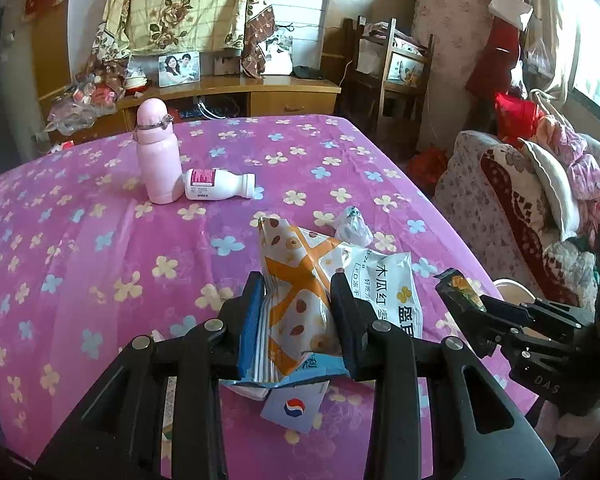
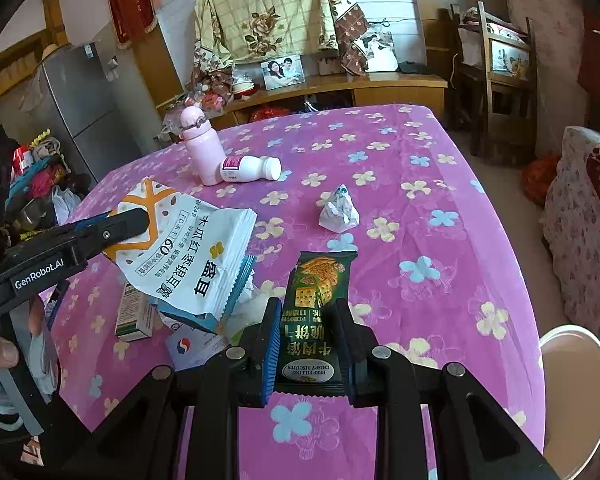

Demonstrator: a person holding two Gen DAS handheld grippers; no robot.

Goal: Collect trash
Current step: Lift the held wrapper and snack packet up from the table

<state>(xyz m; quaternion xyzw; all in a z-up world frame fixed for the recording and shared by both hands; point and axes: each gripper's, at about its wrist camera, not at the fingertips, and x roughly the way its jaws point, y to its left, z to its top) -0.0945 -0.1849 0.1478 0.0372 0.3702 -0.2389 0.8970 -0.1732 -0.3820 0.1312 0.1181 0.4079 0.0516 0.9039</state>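
Where the left gripper [image 1: 296, 300] pinches the white-and-orange snack bag [image 1: 300, 280], the bag's lower end is hidden behind the jaws, and a small card [image 1: 292, 404] beneath is only partly seen. The bag is crumpled, printed with nuts and lettering. A dark green biscuit wrapper [image 2: 314, 320] is clamped flat in the right gripper [image 2: 308, 328], its near edge cut off by the pads. Both are held above the pink flowered tablecloth [image 2: 420, 240]. Farther off, a crumpled white wad [image 2: 339, 210] lies alone; a white bottle [image 2: 252, 169] lies tipped against a pink flask [image 2: 202, 148]. A white bin rim [image 2: 572, 360] is cropped at right.
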